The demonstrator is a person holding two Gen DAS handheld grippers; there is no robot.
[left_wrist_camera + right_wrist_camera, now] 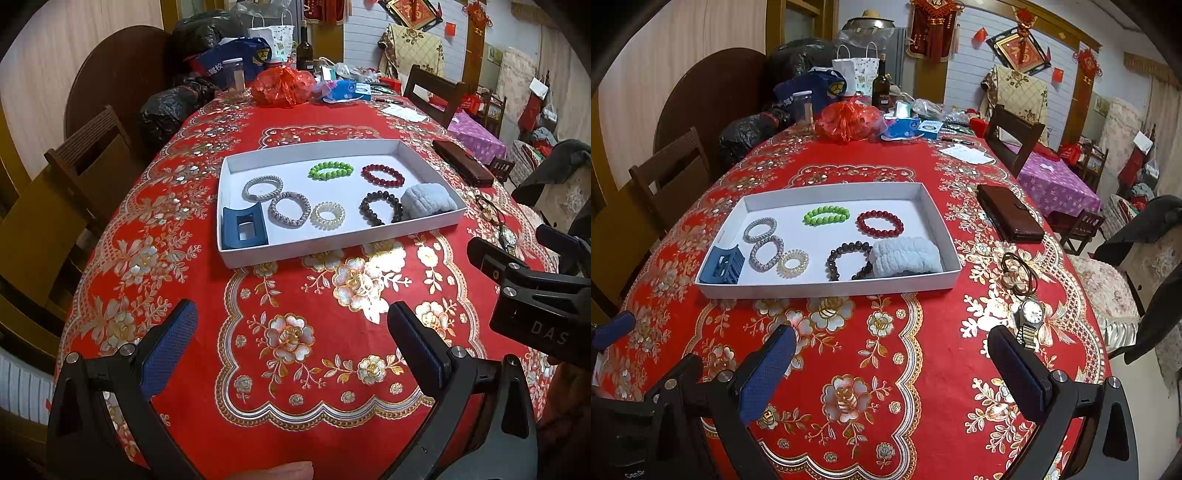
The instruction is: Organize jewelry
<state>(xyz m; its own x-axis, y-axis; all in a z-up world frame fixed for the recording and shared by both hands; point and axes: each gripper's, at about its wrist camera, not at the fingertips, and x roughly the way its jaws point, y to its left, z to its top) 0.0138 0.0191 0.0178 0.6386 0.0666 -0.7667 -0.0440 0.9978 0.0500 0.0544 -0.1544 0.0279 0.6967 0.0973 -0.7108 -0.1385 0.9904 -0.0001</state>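
Jewelry lies mostly inside the shallow white rectangular cardboard tray [827, 290], which I take as my landmark. In the tray, at its far side, a bracelet of bright green round beads [826, 215] sits beside a bracelet of dark red glossy beads [880, 223]. Toward the tray's near side there is a bracelet of dark brown beads [848, 260], and it touches a pale blue fluffy fabric scrunchie [906, 261] in the near right corner. On the tray's left half lie two grey-white spiral hair ties [761, 229], close together, and a clear yellowish spiral hair tie [792, 263] just beside them. A blue plastic rectangular hair claw clip [724, 268] stands in the near left corner.

Outside the tray, to its right on the red floral tablecloth [923, 369], lie thin brown hair bands with a pale ornament [1019, 277]. A metal wristwatch with white dial [1030, 319] lies nearer to me than these bands. Further right and behind, a dark brown leather wallet [1010, 218] rests flat.

My left gripper [291, 341] hovers in front of the tray with the blue-padded fingers wide apart and nothing between them. My right gripper [892, 363] is also spread wide and empty, its right finger [1021, 363] near the watch.
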